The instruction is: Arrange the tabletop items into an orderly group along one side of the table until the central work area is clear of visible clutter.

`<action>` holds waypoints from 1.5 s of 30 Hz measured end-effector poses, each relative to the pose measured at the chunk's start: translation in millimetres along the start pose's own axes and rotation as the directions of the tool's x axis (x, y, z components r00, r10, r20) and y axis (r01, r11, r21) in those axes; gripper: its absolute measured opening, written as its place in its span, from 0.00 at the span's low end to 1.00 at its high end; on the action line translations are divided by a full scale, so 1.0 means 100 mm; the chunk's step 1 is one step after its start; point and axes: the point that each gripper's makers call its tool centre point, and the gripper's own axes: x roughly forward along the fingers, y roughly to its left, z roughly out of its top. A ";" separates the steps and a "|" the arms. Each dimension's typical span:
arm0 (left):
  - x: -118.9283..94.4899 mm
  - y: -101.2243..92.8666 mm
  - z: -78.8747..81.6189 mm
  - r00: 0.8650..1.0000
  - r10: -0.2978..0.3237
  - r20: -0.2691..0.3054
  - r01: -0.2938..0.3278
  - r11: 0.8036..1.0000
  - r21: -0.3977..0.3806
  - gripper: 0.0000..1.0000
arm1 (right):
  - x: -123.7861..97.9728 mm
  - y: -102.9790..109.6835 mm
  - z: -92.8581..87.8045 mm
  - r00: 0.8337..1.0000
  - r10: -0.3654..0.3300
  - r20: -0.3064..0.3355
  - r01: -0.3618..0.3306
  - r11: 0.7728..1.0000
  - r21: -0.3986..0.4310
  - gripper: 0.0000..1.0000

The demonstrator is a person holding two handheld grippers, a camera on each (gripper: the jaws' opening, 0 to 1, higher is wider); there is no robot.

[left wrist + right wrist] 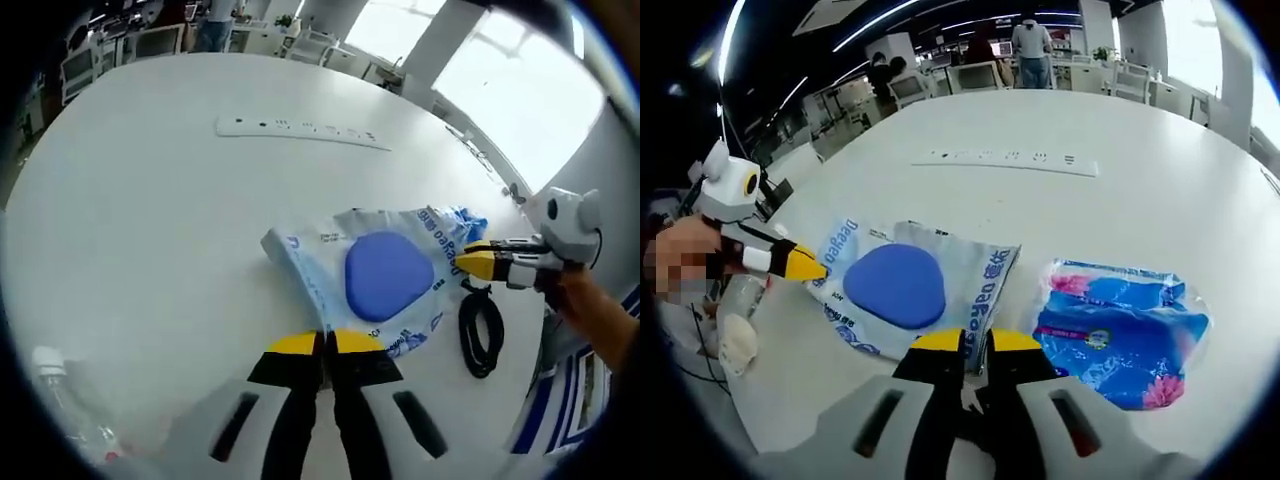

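Bag [375, 275], white and blue with a blue oval patch, lies flat on the white table [150, 220], stretched between both grippers.

Left gripper view, left to right: clear bottle [60, 400] at the near left edge; power strip [300, 130] well beyond the bag; bag in the middle. Our left gripper [323, 342] has its yellow tips pressed together on the bag's near edge; we read it as pinching that edge. At the bag's far side the other gripper's yellow tips meet its edge. Black cable loop [480, 335] lies just beside the bag on the right.

Right gripper view, left to right: the left gripper comes in from the left, tips at the bag's left edge. Bag [910, 285] centre. Right gripper [976, 342] tips narrowed onto the bag's near edge, apparently gripping it. Blue tissue pack [1120, 325] just beside the bag on the right, apart from it. Power strip [1010, 160] beyond.

Judgement: the bag's long axis runs gripper to gripper, so both hands are equally near and each holds one end. We expect the coming move to carry it sideways as one taut sheet toward a table edge. Tissue pack, cable, bottle and strip not yet grouped; task looks early.
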 end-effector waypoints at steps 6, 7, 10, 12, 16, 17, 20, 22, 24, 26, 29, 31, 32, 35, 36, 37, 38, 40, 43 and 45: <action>-0.01 -0.01 0.01 1.000 -0.005 0.006 0.005 1.000 -0.005 0.06 | 0.00 0.02 0.01 1.000 0.002 0.001 -0.002 1.000 -0.001 0.09; -0.01 -0.01 0.01 1.000 -0.006 0.006 0.006 1.000 -0.003 0.07 | -0.01 0.02 0.01 1.000 0.001 0.000 -0.001 1.000 -0.004 0.09; -0.01 -0.02 0.01 1.000 -0.008 0.007 0.008 1.000 0.001 0.10 | -0.02 0.02 0.01 1.000 0.001 0.001 -0.001 1.000 -0.003 0.11; -0.02 -0.03 0.01 1.000 -0.011 0.009 0.011 1.000 0.000 0.12 | -0.03 0.04 0.01 1.000 0.001 0.002 -0.001 1.000 -0.005 0.11; -0.04 -0.04 0.01 1.000 -0.009 0.010 0.009 1.000 0.007 0.15 | -0.04 0.05 0.02 1.000 0.000 0.003 0.000 1.000 -0.009 0.12; -0.04 -0.04 0.01 1.000 -0.009 0.012 0.009 1.000 0.007 0.15 | -0.05 0.05 0.02 1.000 -0.001 0.004 0.001 1.000 -0.009 0.12; -0.06 -0.04 0.03 1.000 -0.011 0.019 0.011 1.000 0.005 0.16 | -0.05 0.05 0.02 1.000 -0.005 0.005 0.005 1.000 -0.013 0.14; -0.06 -0.04 0.03 1.000 -0.009 0.018 0.009 1.000 0.007 0.17 | -0.07 0.06 0.03 1.000 -0.006 0.009 0.006 1.000 -0.012 0.15; -0.07 -0.03 0.03 1.000 -0.006 0.020 0.006 1.000 0.006 0.19 | -0.08 0.07 0.04 1.000 -0.008 0.014 0.008 1.000 -0.013 0.16; -0.07 -0.02 0.03 1.000 -0.003 0.022 0.003 1.000 0.007 0.21 | -0.08 0.07 0.05 1.000 -0.007 0.016 0.007 1.000 -0.013 0.16; -0.09 -0.02 0.03 1.000 -0.002 0.023 0.002 1.000 0.009 0.23 | -0.09 0.07 0.06 1.000 -0.010 0.018 0.010 1.000 -0.016 0.17; -0.10 -0.02 0.03 1.000 -0.003 0.026 0.003 1.000 0.011 0.24 | -0.10 0.08 0.07 1.000 -0.010 0.022 0.011 1.000 -0.018 0.17; -0.11 -0.02 0.03 1.000 -0.003 0.026 0.003 1.000 0.011 0.25 | -0.11 0.08 0.08 1.000 -0.010 0.022 0.010 1.000 -0.019 0.17; -0.13 -0.03 0.05 1.000 -0.006 0.031 0.005 1.000 0.014 0.26 | -0.12 0.10 0.11 1.000 -0.008 0.030 0.008 1.000 -0.023 0.18; -0.14 -0.04 0.05 0.999 -0.005 0.034 0.005 1.000 0.014 0.27 | -0.13 0.11 0.12 1.000 -0.006 0.030 0.007 1.000 -0.022 0.18; -0.15 -0.04 0.06 0.999 -0.006 0.037 0.005 1.000 0.015 0.27 | -0.13 0.11 0.12 1.000 -0.006 0.029 0.007 1.000 -0.023 0.18; -0.16 -0.04 0.07 0.999 -0.007 0.038 0.006 1.000 0.015 0.28 | -0.13 0.11 0.14 0.999 -0.008 0.033 0.008 1.000 -0.027 0.19; -0.18 -0.05 0.08 0.999 -0.009 0.041 0.009 1.000 0.016 0.31 | -0.14 0.11 0.15 0.999 -0.008 0.035 0.009 1.000 -0.026 0.22; -0.21 -0.05 0.10 0.999 -0.008 0.048 0.007 1.000 0.021 0.33 | -0.15 0.12 0.16 0.999 -0.004 0.038 0.006 0.999 -0.034 0.25; -0.23 -0.05 0.11 0.998 -0.009 0.054 0.008 1.000 0.022 0.34 | -0.16 0.12 0.18 0.999 -0.004 0.041 0.005 0.999 -0.034 0.27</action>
